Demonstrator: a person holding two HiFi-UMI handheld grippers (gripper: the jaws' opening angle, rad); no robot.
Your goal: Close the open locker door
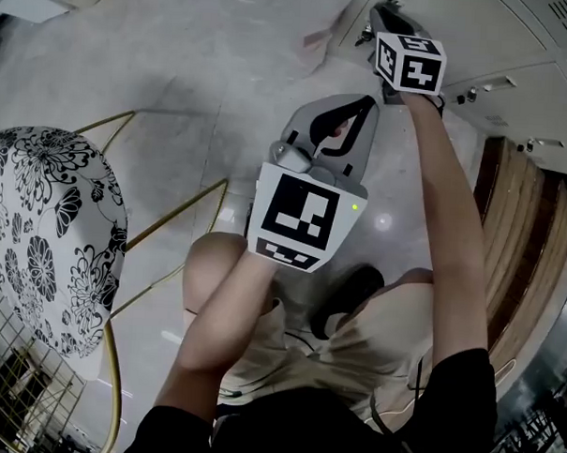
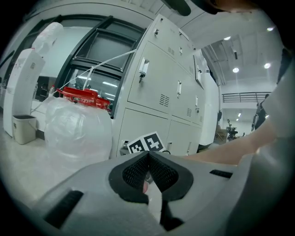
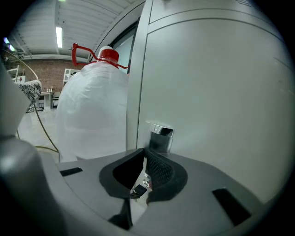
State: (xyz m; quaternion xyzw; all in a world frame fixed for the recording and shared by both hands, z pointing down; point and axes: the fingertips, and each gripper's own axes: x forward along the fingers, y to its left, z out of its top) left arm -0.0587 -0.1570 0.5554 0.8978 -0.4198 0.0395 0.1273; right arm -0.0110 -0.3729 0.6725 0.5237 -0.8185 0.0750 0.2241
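A grey locker door fills the right gripper view, with a chrome lock just above the jaw tips. It seems to lie flush with the frame at its left edge. My right gripper is shut against the door, and a small dark-headed key sits between its pads. In the head view the right gripper reaches up to the bank of lockers. My left gripper hangs lower over the floor, shut and holding nothing. From the left gripper the lockers stand ahead.
A large white plastic bag with a red top stands on the floor left of the lockers. A floral chair on a gold wire frame is at the left. A wooden bench runs along the right. A white bin stands further off.
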